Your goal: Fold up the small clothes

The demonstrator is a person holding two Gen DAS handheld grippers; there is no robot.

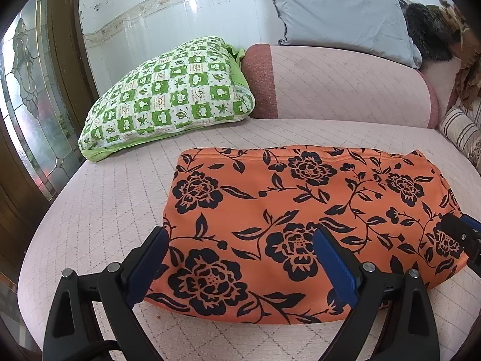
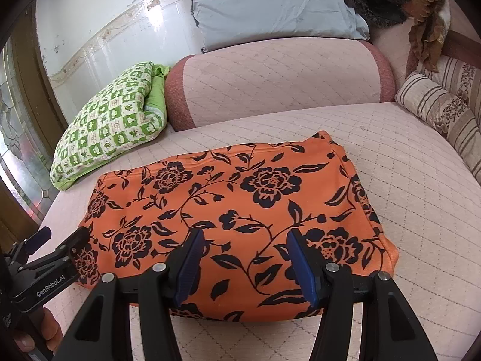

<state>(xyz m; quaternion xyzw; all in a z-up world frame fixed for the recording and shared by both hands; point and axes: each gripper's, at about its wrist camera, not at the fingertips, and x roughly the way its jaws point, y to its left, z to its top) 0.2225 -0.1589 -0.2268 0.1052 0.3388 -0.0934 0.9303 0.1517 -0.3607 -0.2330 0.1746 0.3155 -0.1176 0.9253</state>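
Observation:
An orange garment with black flowers (image 1: 300, 225) lies folded flat on the pink quilted sofa seat (image 1: 99, 204); it also shows in the right wrist view (image 2: 234, 216). My left gripper (image 1: 240, 237) is open, its fingers over the garment's near left part, holding nothing. My right gripper (image 2: 245, 239) is open over the garment's near edge, empty. The right gripper's tip shows at the right edge of the left wrist view (image 1: 463, 234). The left gripper shows at the lower left of the right wrist view (image 2: 48, 258).
A green checked pillow (image 1: 168, 96) lies at the back left of the seat. A grey pillow (image 1: 339, 15) sits on the pink backrest (image 1: 345, 81). A striped cushion (image 2: 442, 114) is at the right. A wooden glass door (image 1: 24, 96) stands left.

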